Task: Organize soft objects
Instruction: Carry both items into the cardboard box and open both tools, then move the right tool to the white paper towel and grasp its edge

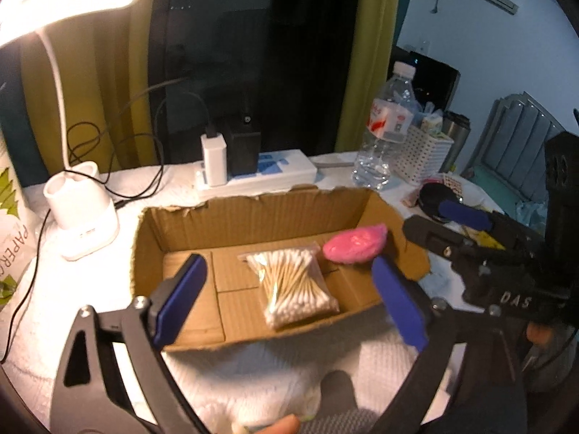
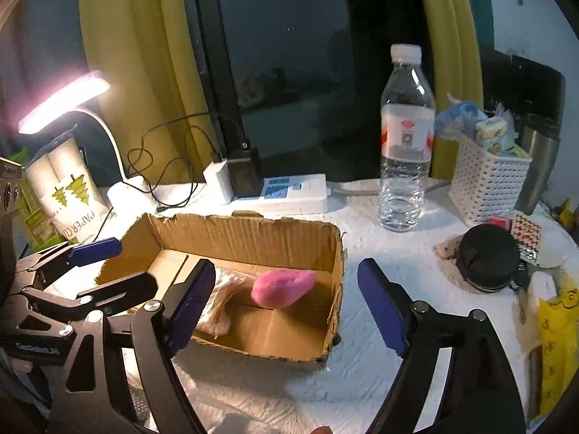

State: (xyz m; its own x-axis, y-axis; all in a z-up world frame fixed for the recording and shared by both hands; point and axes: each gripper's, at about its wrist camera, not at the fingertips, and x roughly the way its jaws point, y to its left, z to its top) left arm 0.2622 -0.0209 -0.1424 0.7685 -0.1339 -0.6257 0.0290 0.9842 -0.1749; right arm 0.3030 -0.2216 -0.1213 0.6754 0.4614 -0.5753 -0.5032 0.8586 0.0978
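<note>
Box [image 2: 253,231] rim between wide-spread jaws.

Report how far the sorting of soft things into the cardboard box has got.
Done: the bag of cotton swabs and the pink soft lump lie inside the cardboard box. In hand: nothing; the left gripper and right gripper are both open and empty. Left: possibly the clutter by the black round case.
</note>
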